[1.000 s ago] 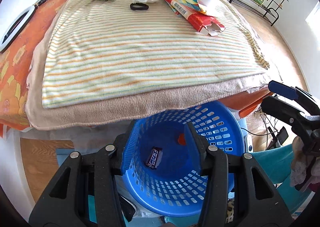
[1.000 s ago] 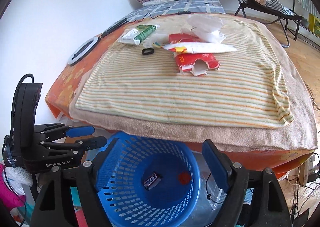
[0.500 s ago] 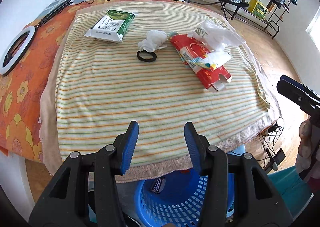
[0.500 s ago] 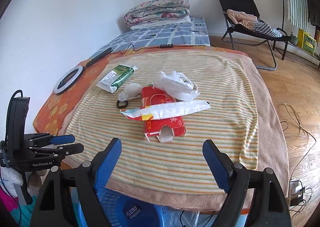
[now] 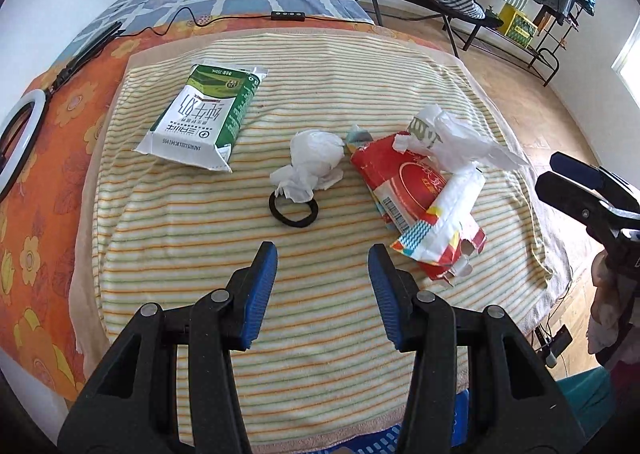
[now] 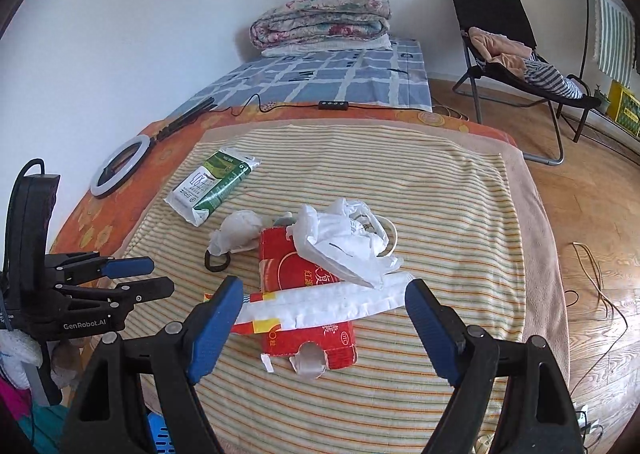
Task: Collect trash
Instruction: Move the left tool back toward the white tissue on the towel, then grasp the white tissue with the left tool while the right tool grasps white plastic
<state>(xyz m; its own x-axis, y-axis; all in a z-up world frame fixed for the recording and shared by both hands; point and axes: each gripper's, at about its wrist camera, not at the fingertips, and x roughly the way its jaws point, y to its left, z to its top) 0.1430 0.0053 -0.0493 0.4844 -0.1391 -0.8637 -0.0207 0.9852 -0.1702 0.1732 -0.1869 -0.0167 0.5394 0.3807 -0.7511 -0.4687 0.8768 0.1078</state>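
Trash lies on a striped towel (image 5: 320,354) on the bed: a green and white milk carton (image 5: 202,114), a crumpled white tissue (image 5: 310,164) over a black hair tie (image 5: 294,210), a torn red box (image 5: 416,202) with a long white wrapper (image 5: 440,214) across it, and a white plastic bag (image 5: 460,138). My left gripper (image 5: 322,274) is open and empty, above the towel, short of the hair tie. My right gripper (image 6: 324,314) is open and empty, its jaws either side of the white wrapper (image 6: 320,302) and red box (image 6: 304,314).
A blue basket rim (image 5: 400,442) shows below the towel's near edge. A white ring light (image 6: 120,164) and a black cable (image 5: 180,20) lie on the orange sheet. Folded quilts (image 6: 320,20) sit at the bed's far end. A black chair (image 6: 512,54) stands on the wood floor.
Both grippers rose from over the blue basket and moved forward over the bed. The basket dropped almost out of view. The trash is now closer. Both stay open.
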